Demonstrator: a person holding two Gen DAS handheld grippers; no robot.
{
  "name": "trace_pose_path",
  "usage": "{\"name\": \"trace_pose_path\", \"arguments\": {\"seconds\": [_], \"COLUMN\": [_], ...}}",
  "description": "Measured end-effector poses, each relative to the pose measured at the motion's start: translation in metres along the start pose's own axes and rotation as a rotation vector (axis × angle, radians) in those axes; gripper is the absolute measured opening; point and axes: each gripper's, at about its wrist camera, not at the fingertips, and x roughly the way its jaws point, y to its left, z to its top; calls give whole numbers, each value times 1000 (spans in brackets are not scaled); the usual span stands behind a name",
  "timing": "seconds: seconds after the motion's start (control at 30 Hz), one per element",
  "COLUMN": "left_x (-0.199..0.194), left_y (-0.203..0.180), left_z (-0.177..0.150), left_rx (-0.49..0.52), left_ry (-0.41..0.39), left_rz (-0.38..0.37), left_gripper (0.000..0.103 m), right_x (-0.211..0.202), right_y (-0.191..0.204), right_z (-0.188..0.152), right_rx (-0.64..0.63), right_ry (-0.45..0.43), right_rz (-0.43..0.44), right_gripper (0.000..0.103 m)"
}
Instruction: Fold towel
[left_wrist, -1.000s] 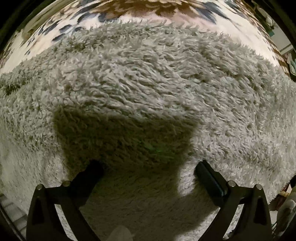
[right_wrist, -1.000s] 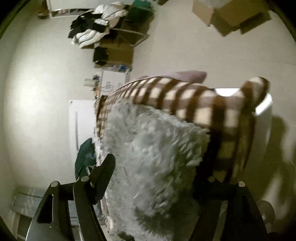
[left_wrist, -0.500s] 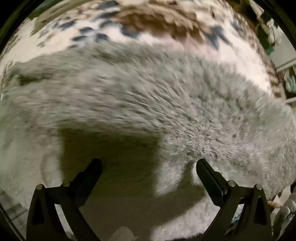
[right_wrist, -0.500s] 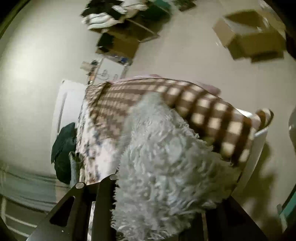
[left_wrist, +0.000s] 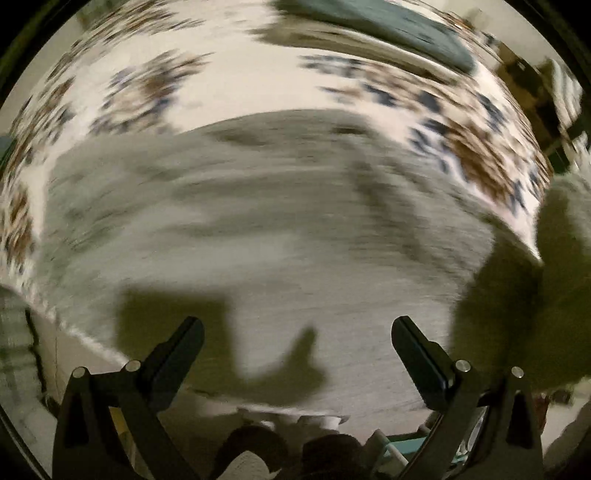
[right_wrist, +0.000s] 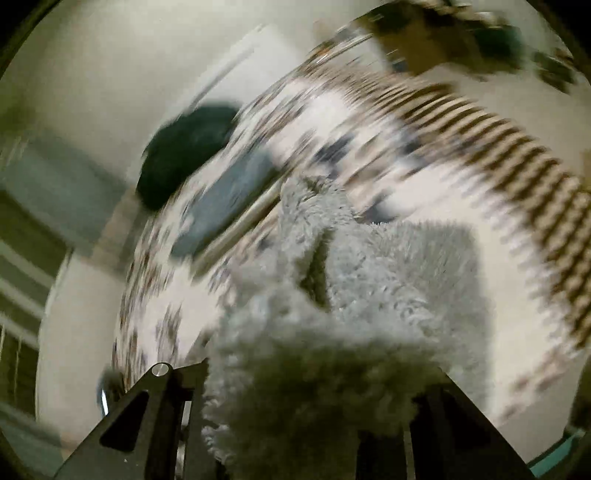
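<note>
A shaggy grey towel (left_wrist: 280, 229) lies spread on a patterned bed cover (left_wrist: 229, 74); the left wrist view is blurred by motion. Above the towel's near part my left gripper (left_wrist: 297, 332) hangs open, nothing between its fingers, and its shadow falls on the pile. At the right edge a raised piece of towel (left_wrist: 565, 258) hangs in shadow. In the right wrist view my right gripper (right_wrist: 310, 391) is shut on a bunched towel edge (right_wrist: 306, 354), which hides the fingertips. The rest of the towel (right_wrist: 399, 280) trails down onto the bed.
A brown checked blanket (right_wrist: 517, 155) covers the bed's far side. A dark green bundle (right_wrist: 181, 155) sits beyond the bed's edge and a dark flat item (right_wrist: 225, 199) lies on the cover. The bed's near edge (left_wrist: 85, 336) drops off at lower left.
My left gripper has pulled back and up, so more towel and bed show. My right gripper has shut on the towel edge and swung with it over the bed.
</note>
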Motion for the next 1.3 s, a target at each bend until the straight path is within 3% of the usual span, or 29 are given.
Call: {"name": "trace_pose_path", "arguments": {"seconds": [0.17,0.23,0.3,0.37,0.5,0.6,0.7,0.8,0.87,0.97,1.03,1.07,1.1,1.13,1.2,1.3], "left_x": [-4,-2,-6,-13,-35,-42,-33,-12,5,21,32,38,41,41,30,8], "left_y": [80,99,114,123,106,73,43,24,20,14,8,5,3,3,2,4], "left_z": [-14,-14,-17,-16,-4,8,11,-5,-20,-39,-47,-49,-50,-51,-51,-52], "left_rx": [-103,-136,-144,-133,-48,13,26,-51,-118,-197,-221,-226,-227,-231,-217,-198], "left_ry": [10,9,1,-19,-80,-93,-77,6,77,117,128,134,134,115,39,-25], "left_rz": [45,55,79,87,66,-2,-33,-74,-120,-169,-196,-199,-205,-207,-222,-252], "left_gripper": [103,103,103,103,103,103,103,103,102,91,51,18,13,11,6,5], "right_x": [88,127,163,167,117,85,73,81,91,121,146,158,166,173,178,170], "right_y": [87,107,118,125,110,76,51,40,40,48,54,52,51,47,42,54], "right_z": [-83,-120,-149,-158,-137,-114,-82,-47,-21,-2,-1,-1,-2,-5,-12,-11], "right_rx": [-224,-286,-298,-260,-91,26,46,95,202,254,288,314,337,370,435,385], "right_ry": [199,300,460,534,474,431,432,500,552,621,650,656,663,670,659,623], "right_rz": [-33,-99,-131,-71,44,9,-80,-129,-90,-94,-121,-128,-146,-183,-210,-221], "right_gripper": [27,34,63,72,84,84,84,84,84,84,80,62,27,11,6,5]}}
